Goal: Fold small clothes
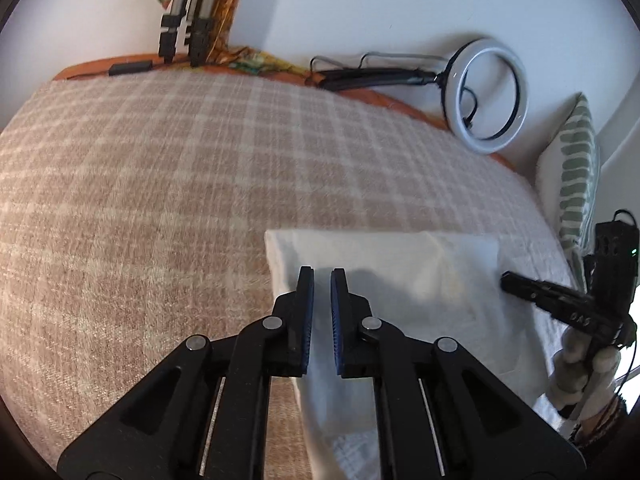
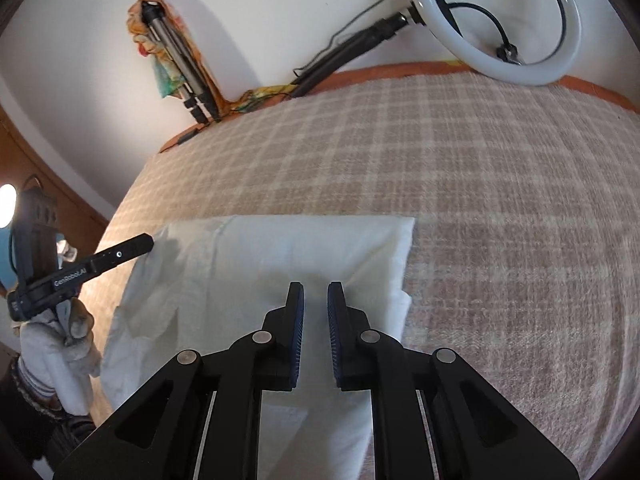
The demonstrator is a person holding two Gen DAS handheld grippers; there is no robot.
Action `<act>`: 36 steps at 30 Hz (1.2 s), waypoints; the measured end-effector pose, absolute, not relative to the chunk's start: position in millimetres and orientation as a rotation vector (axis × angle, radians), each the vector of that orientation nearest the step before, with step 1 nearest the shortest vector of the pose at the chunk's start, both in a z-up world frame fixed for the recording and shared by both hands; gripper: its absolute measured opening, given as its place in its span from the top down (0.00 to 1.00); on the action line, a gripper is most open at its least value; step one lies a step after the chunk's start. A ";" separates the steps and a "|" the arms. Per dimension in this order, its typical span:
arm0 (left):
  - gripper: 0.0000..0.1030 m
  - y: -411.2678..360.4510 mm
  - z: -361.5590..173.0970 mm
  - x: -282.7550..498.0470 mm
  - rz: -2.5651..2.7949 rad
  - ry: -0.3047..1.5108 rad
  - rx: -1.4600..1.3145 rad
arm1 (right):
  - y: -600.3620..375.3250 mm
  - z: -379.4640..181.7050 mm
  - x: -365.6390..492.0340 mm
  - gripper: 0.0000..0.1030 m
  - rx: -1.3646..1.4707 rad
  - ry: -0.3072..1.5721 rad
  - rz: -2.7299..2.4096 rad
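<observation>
White cloth [image 1: 384, 280] is seen spread flat on a checked beige blanket [image 1: 160, 184] covering the bed, already folded into a rough rectangle with creased layers. The left tongs [image 1: 322, 276] are held just above the cloth's left edge, the jaws parted by a narrow gap with nothing gripped between them. The right tongs [image 2: 315, 290] are poised over the cloth [image 2: 280, 256] nearer its right edge, likewise slightly open and holding nothing. Whether either tip touches the fabric cannot be told. Each pair of tongs is caught at the margin of the other's view. A ring light [image 1: 486, 94] and a tripod [image 1: 184, 28] are seen at the far wall.
</observation>
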State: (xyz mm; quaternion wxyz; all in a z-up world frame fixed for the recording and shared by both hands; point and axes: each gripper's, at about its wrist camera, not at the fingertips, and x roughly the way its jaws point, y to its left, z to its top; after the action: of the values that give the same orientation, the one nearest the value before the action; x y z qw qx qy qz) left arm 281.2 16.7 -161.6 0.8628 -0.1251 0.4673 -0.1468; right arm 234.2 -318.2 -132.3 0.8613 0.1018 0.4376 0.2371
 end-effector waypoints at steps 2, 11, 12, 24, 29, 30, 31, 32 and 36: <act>0.93 16.4 -168.6 280.8 -0.304 0.990 -0.237 | -323.8 -135.7 235.9 0.90 0.198 0.925 0.490; 0.93 52.5 -174.4 268.3 -0.198 1.000 -0.271 | -353.3 -145.1 237.0 0.89 0.273 0.955 0.468; 0.93 59.1 -172.2 264.2 -0.186 0.992 -0.285 | -354.8 -142.8 235.5 0.89 0.275 0.954 0.460; 0.57 87.8 -153.4 226.9 -0.360 1.006 -0.630 | -389.1 -137.5 202.9 0.66 0.383 0.948 0.520; 0.57 82.9 -177.8 234.4 -0.375 1.103 -0.755 | -399.0 -153.9 202.9 0.65 0.505 0.994 0.564; 0.57 81.4 -180.7 233.9 -0.381 1.114 -0.766 | -399.0 -156.2 203.5 0.65 0.520 1.001 0.573; 0.57 79.1 -184.0 235.3 -0.391 1.126 -0.775 | -398.5 -157.5 204.1 0.65 0.530 1.006 0.583; 0.57 76.1 -187.3 236.9 -0.402 1.138 -0.780 | -397.3 -159.3 205.2 0.65 0.542 1.012 0.597; 0.57 71.4 -189.1 240.4 -0.412 1.129 -0.785 | -388.1 -166.2 211.8 0.65 0.552 1.039 0.628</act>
State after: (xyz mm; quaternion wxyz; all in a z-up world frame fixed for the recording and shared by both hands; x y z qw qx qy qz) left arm 240.4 71.4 -189.1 0.7532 -0.3595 0.5174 -0.1890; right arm 211.8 -388.1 -166.2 0.7857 0.2562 0.4820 0.2912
